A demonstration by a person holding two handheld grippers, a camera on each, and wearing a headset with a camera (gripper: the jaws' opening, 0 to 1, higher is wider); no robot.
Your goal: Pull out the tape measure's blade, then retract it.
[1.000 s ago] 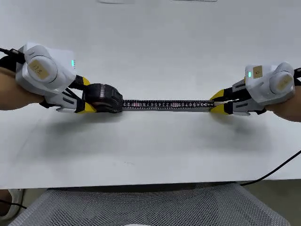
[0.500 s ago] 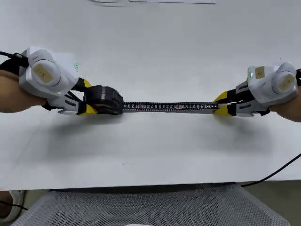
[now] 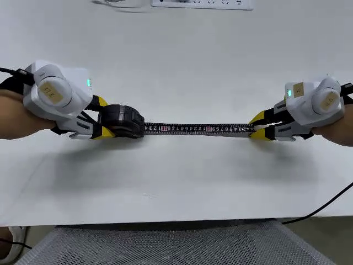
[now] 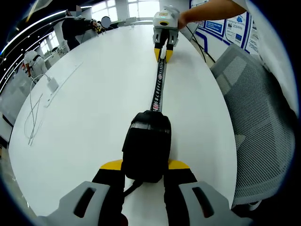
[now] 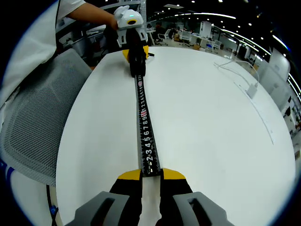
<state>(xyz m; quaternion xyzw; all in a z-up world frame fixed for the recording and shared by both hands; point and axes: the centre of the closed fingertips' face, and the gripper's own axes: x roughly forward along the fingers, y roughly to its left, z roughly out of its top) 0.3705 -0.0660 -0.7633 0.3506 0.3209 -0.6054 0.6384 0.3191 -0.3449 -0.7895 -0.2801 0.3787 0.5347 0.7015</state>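
Note:
A black tape measure case [image 3: 121, 120] rests on the white table, held between the yellow-tipped jaws of my left gripper [image 3: 101, 118]. In the left gripper view the case [image 4: 147, 150] sits right at that gripper [image 4: 145, 165]. Its dark numbered blade [image 3: 198, 129] runs straight to the right across the table. My right gripper [image 3: 258, 128] is shut on the blade's end. In the right gripper view the blade [image 5: 145, 134] leads from my right gripper [image 5: 151, 174] to the far case [image 5: 137, 60].
A white power strip [image 3: 202, 4] and a thin cable lie at the table's far edge. A grey mesh chair [image 3: 165, 243] stands below the near edge. A black cable [image 3: 325, 203] hangs off the table's right front.
The right gripper has drawn slightly further right, and the blade between the grippers is a little longer. The head camera has tilted, bringing the power strip into view.

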